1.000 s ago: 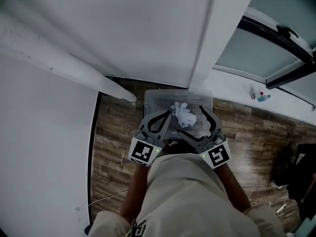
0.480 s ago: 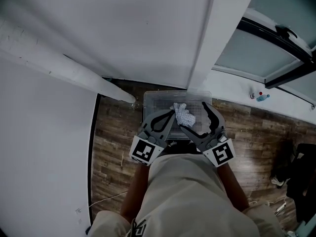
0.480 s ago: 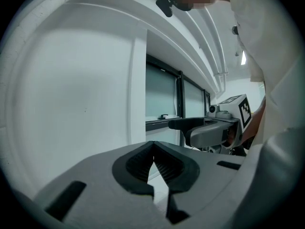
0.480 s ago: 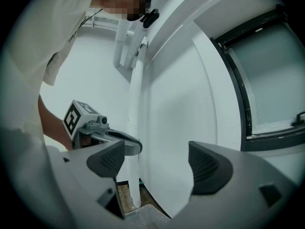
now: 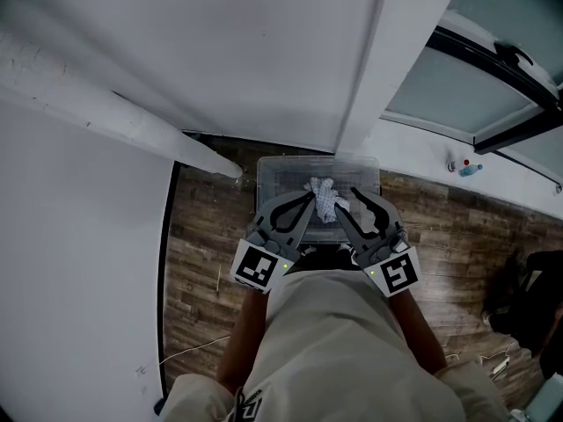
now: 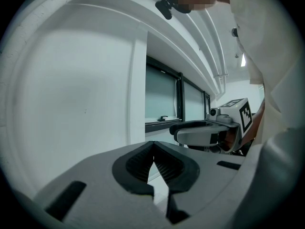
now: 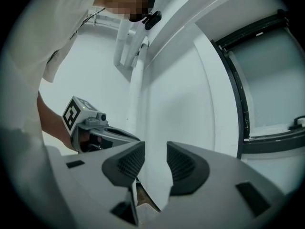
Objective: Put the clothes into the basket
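Note:
A clear plastic basket point(image 5: 274, 178) stands on the wooden floor by the wall, seen from above in the head view. A crumpled white patterned cloth point(image 5: 325, 197) lies inside it. My left gripper point(image 5: 305, 200) hovers over the basket's near side, shut with nothing in it; in its own view the pads point(image 6: 143, 162) meet at their tips. My right gripper point(image 5: 346, 200) hangs beside it. Its jaws have just been closing and now stand a narrow gap apart, open, with nothing between the pads point(image 7: 129, 162). Each gripper shows in the other's view: the right gripper point(image 6: 206, 132) and the left gripper point(image 7: 95, 129).
A white wall and column rise behind the basket. At the right is a dark-framed window point(image 5: 493, 69) with a small bottle point(image 5: 469, 172) on its sill. Dark objects point(image 5: 528, 301) lie on the floor at far right, and a thin cable point(image 5: 189, 352) at lower left.
The right gripper's jaws have narrowed from wide apart to a small gap, and it has risen slightly. The cloth stays in the basket. The left gripper has barely moved.

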Available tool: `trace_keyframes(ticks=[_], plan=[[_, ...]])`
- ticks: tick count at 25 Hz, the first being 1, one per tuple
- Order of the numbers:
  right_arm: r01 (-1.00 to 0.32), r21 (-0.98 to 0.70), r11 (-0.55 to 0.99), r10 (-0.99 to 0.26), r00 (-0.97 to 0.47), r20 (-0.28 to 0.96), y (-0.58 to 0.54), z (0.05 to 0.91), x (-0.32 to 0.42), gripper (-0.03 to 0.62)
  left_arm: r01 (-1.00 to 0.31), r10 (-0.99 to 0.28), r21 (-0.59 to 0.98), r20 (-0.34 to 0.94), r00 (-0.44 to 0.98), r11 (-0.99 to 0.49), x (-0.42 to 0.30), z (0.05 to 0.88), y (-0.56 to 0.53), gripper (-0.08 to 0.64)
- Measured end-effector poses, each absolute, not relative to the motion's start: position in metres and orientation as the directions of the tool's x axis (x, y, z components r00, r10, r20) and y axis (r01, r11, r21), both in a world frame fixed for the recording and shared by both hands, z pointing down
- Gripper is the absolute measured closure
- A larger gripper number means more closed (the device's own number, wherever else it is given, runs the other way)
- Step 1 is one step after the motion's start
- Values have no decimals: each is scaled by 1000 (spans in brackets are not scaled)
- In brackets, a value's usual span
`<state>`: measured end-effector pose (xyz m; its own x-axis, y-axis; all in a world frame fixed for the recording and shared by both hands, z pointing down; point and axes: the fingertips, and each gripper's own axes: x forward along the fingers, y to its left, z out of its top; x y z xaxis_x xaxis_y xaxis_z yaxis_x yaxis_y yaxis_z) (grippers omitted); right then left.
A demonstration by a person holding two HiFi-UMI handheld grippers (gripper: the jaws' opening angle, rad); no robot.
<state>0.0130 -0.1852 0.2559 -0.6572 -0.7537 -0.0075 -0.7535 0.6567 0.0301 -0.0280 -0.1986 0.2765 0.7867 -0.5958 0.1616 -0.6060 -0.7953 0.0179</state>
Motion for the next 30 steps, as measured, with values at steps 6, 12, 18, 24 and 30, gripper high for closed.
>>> trace_keyframes(ticks=[6, 12, 18, 24, 30], plan=[[-758, 18, 652, -758, -652, 7, -183, 258, 14, 524, -607, -600, 16, 137, 788, -794, -28, 270, -199, 548], [-765, -2, 644, -765, -643, 42, -182, 268, 22, 561, -610, -602, 25, 137, 787, -792, -28, 271, -195, 548], [-769, -16, 639, -766, -638, 75, -177, 280, 25, 571, -622, -613, 36, 137, 778, -782, -34, 273, -192, 548], [-779, -26, 626, -775, -625, 95, -171, 286, 32, 572, -633, -622, 40, 147, 769, -773, -38, 276, -188, 548], [-783, -17, 622, -778, -620, 104, -166, 288, 32, 572, -630, -619, 41, 148, 771, -776, -38, 276, -183, 548]])
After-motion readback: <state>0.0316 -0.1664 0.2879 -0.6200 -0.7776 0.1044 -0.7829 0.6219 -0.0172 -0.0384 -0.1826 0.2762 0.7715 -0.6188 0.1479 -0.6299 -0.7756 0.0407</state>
